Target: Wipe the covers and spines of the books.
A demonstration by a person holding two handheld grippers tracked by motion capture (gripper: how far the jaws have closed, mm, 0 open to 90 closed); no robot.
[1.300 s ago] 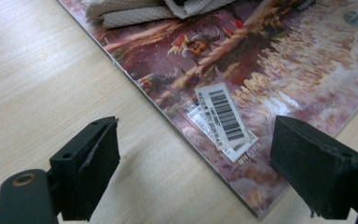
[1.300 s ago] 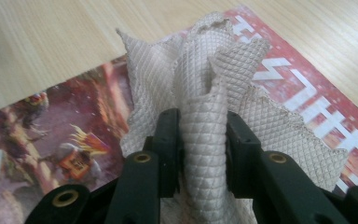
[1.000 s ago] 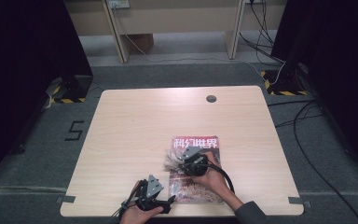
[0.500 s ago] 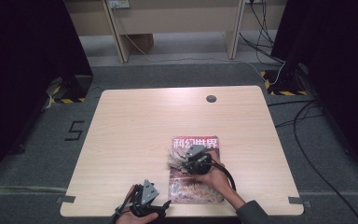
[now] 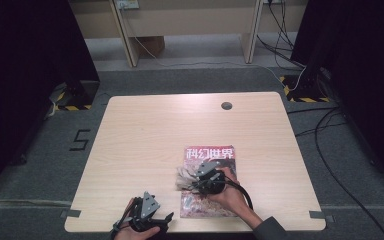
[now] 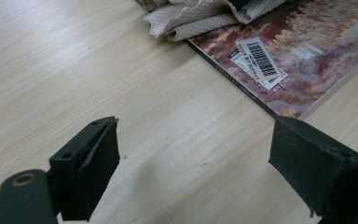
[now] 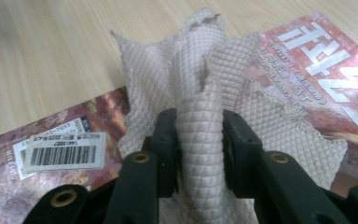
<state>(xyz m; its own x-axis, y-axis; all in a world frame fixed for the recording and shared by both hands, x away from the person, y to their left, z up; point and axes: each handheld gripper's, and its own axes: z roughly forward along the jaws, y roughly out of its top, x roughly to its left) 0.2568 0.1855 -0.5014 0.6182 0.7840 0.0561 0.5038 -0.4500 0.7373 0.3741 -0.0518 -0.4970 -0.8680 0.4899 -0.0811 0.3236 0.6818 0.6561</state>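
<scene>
Cloth: beige waffle-textured rag point(image 7: 200, 107) pinched in my right gripper point(image 7: 199, 154), bunched lengthwise away from the jaws, over the red-brown glossy magazine point(image 5: 211, 155) near the light wooden worktop's point(image 5: 155, 130) front edge. Magazine's long axis runs front to back. Left gripper point(image 6: 193, 163) spread, empty; it has shifted slightly toward the front-left corner.

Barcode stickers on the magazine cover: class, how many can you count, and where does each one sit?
1. The white barcode sticker sits on the magazine cover near its spine edge, just beside the bunched cloth. The cloth may cover others.
</scene>
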